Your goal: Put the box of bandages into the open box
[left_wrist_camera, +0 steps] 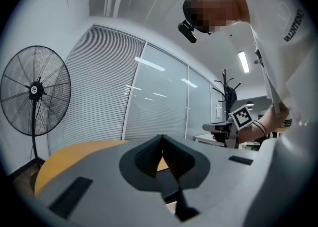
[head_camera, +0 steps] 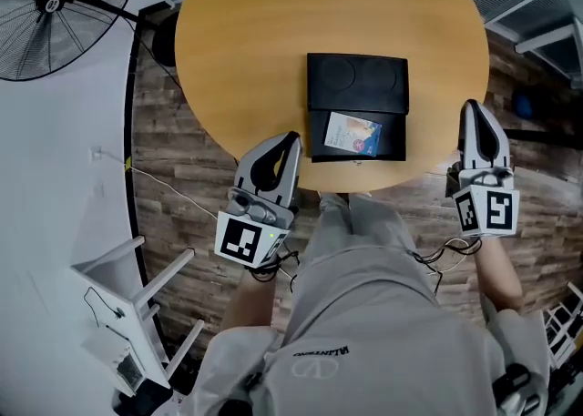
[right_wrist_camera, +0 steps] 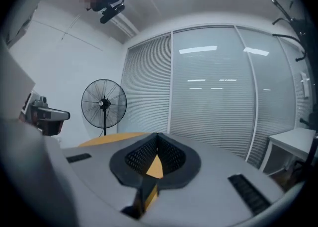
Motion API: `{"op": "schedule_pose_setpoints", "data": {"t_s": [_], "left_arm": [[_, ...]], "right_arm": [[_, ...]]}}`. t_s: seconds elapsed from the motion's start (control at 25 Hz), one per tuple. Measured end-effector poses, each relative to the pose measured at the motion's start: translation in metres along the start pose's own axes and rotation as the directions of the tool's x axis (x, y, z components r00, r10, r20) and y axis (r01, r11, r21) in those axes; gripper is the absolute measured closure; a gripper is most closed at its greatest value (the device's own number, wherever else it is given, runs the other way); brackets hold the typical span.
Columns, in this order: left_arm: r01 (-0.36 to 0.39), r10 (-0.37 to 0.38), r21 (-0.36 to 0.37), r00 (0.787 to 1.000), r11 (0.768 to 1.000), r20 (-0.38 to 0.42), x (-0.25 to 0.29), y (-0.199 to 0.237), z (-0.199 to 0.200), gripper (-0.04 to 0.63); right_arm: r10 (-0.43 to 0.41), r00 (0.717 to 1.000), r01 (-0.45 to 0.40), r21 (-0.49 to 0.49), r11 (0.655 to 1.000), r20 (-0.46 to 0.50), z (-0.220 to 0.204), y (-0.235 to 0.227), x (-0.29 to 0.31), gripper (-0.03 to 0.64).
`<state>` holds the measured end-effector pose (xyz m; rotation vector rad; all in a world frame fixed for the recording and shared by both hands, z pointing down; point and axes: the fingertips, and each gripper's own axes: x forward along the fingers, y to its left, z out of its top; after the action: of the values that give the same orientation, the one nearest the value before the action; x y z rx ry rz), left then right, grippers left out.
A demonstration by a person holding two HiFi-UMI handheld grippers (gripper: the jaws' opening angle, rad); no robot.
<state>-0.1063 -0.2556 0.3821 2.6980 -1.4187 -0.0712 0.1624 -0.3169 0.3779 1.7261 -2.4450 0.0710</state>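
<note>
A black open box (head_camera: 357, 107) sits on the round wooden table (head_camera: 273, 32), its lid folded back toward the far side. The light-blue box of bandages (head_camera: 352, 133) lies inside the near tray. My left gripper (head_camera: 289, 138) hovers at the table's near edge, left of the box, its jaws shut with nothing between them (left_wrist_camera: 161, 139). My right gripper (head_camera: 472, 106) is off the table's right edge, beside the box, shut and empty too (right_wrist_camera: 157, 136).
A standing fan (head_camera: 56, 5) is at the far left on a white floor. A white stool (head_camera: 127, 309) lies near my left side. The person's grey-clad lap fills the near middle. Wooden flooring surrounds the table.
</note>
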Motion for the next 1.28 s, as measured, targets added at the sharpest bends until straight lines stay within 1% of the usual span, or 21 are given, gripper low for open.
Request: {"op": "schedule_pose_setpoints", "data": {"t_s": [0.24,0.4,0.52,0.6,0.84,1.04,1.28], "left_arm": [[-0.022,0.020,0.051,0.999,0.998,0.035,0.006,0.001,0.021,0.589],[-0.031,0.027,0.065,0.998,0.997,0.055,0.006,-0.006,0.033,0.589],[-0.039,0.035,0.063,0.997,0.997,0.071,0.002,-0.012,0.042,0.589],[-0.048,0.043,0.067,0.996,0.997,0.079,0.000,-0.016,0.047,0.589],[-0.069,0.059,0.094,0.993,0.993,0.106,-0.008,-0.020,0.064,0.589],[-0.089,0.075,0.119,0.991,0.989,0.114,-0.015,-0.018,0.075,0.590],[-0.091,0.076,0.119,0.989,0.989,0.125,-0.016,-0.017,0.078,0.589]], "right_arm": [[-0.099,0.991,0.094,0.059,0.994,0.095,0.041,-0.041,-0.034,0.598],[-0.175,0.971,0.158,0.112,0.981,0.163,0.073,-0.072,-0.063,0.598],[-0.225,0.956,0.199,0.147,0.969,0.188,0.089,-0.095,-0.084,0.598],[-0.252,0.947,0.224,0.151,0.963,0.199,0.100,-0.106,-0.096,0.598],[-0.279,0.935,0.241,0.185,0.953,0.219,0.108,-0.118,-0.113,0.598],[-0.293,0.930,0.259,0.170,0.951,0.222,0.111,-0.122,-0.115,0.598],[-0.294,0.931,0.263,0.162,0.951,0.214,0.114,-0.120,-0.116,0.598]]}}
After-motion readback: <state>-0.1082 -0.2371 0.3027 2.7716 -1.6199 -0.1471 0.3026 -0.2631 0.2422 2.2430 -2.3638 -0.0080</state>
